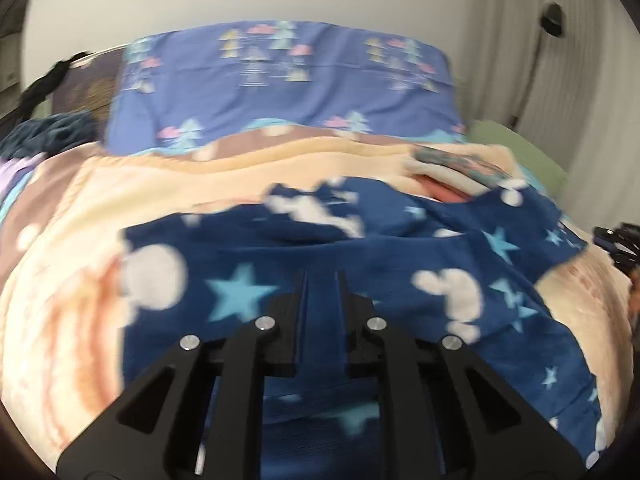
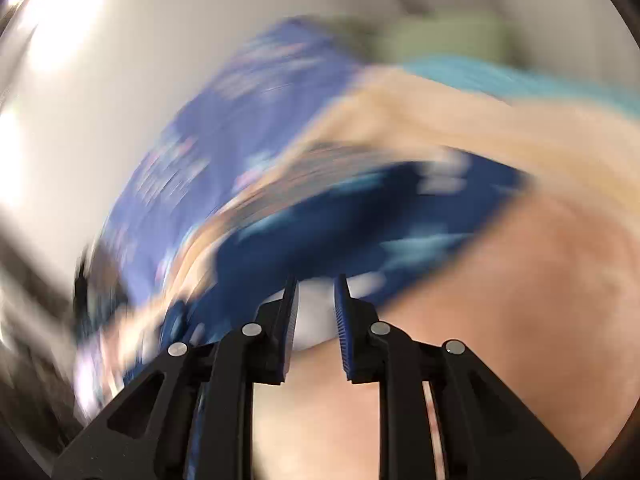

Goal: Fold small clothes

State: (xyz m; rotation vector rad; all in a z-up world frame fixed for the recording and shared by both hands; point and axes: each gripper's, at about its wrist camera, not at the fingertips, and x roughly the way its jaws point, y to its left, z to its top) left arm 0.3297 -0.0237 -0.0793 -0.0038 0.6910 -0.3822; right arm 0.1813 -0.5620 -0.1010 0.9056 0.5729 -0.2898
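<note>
A small dark blue fleece garment [image 1: 360, 272] with light blue stars and white shapes lies crumpled on a peach blanket [image 1: 80, 264]. My left gripper [image 1: 322, 276] hovers over its near part, jaws a narrow gap apart, nothing between them. In the right wrist view, badly blurred by motion, my right gripper [image 2: 316, 280] is open at the near edge of the same garment [image 2: 360, 216], holding nothing. The right gripper also shows at the right edge of the left wrist view [image 1: 616, 244].
A blue patterned pillow [image 1: 280, 80] lies at the bed's head against a white wall. Folded clothes [image 1: 452, 172] sit behind the garment on the right. A dark bundle [image 1: 48, 132] lies at the left, a green pillow [image 1: 516, 152] at the right.
</note>
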